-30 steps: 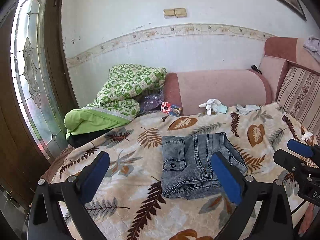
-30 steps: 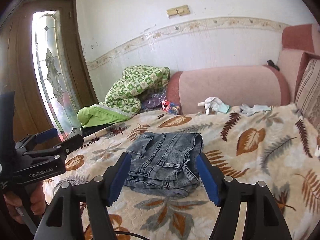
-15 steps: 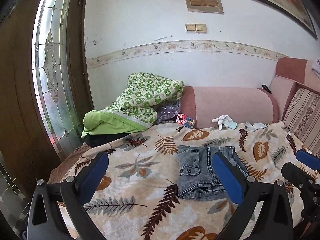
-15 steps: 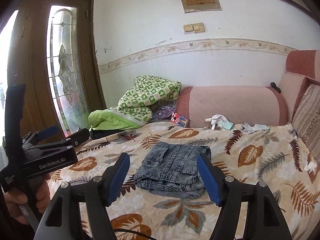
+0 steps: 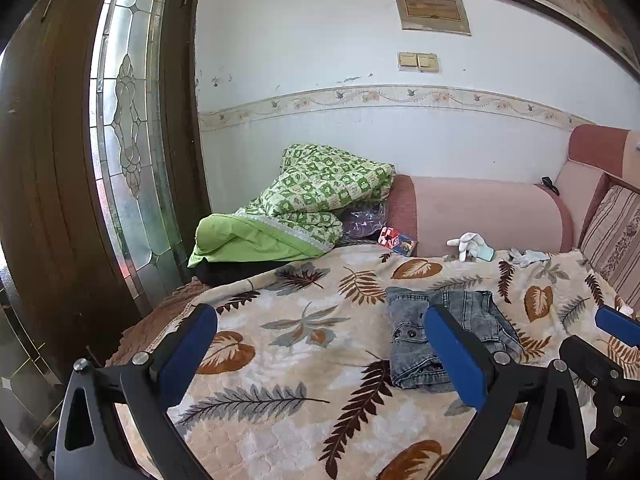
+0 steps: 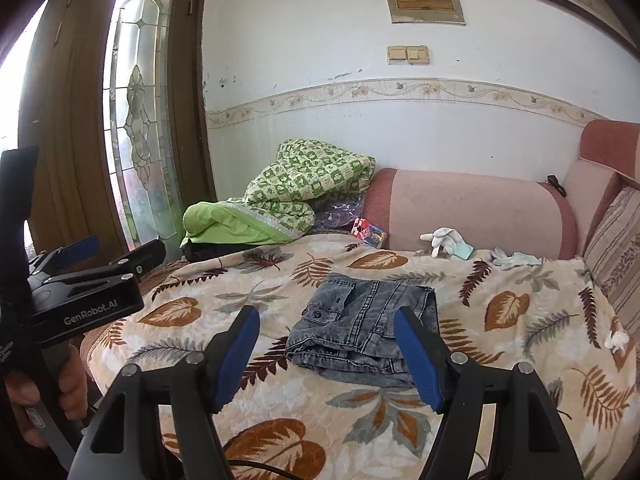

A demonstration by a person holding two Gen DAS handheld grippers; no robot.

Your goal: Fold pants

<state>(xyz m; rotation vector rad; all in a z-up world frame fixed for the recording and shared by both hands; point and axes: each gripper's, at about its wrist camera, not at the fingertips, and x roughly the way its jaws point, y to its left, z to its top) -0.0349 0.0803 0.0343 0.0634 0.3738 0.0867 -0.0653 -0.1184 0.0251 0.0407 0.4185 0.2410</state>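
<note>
1. Across the sofa seat lies a leaf-print blanket (image 6: 520,360), with a green quilt (image 6: 304,184) heaped at its far left end.
2. On that blanket, about mid-seat, sit the grey denim pants (image 6: 360,332), already folded into a compact, layered rectangle; nothing trails loose, so I judge the folding finished or nearly so, with at most a tidy-up left.
3. Right tongs (image 6: 326,354) stand wide and empty; in their view the pants lie ahead, framed between the 2 blue pads but apart from them.
4. Left tongs (image 5: 320,354) are also wide and empty, aimed at bare blanket; the pants lie to their right, partly behind the right-hand pad, not touched.
</note>
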